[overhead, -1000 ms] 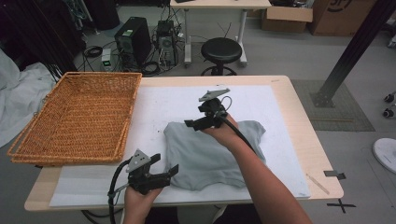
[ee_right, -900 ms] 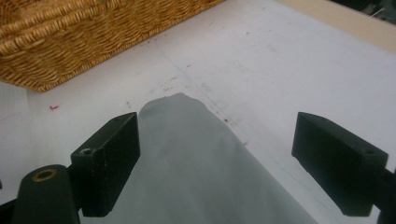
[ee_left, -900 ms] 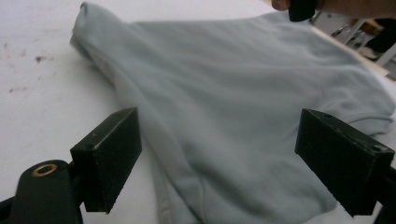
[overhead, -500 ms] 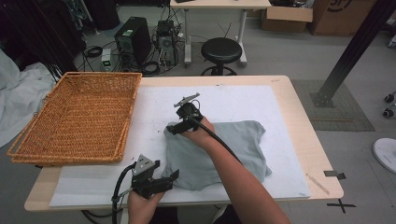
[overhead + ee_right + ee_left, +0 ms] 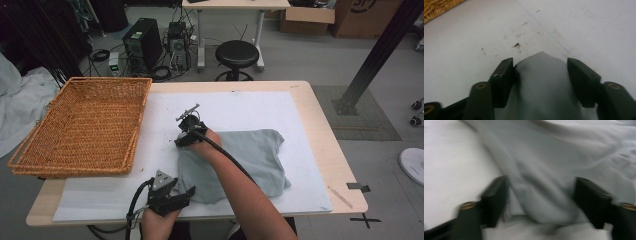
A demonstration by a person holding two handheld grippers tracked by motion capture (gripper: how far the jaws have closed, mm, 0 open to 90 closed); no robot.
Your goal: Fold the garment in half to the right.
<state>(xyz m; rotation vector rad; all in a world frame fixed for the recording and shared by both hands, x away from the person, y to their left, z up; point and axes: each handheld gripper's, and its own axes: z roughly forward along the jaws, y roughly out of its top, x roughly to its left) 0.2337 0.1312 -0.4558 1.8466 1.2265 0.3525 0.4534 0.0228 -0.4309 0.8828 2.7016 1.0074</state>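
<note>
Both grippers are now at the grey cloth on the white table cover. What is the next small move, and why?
Probably finish closing both. The right gripper has the far left corner of the folded grey cloth between its jaws, the left gripper a fold at its near left corner. Both pairs of jaws have just been closing, yet gaps still show beside the fabric, so lifting now would likely drop it.

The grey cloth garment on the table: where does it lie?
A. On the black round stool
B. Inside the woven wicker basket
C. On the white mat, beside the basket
C: the grey cloth garment lies flat on the white mat, right of the woven wicker basket.
</note>
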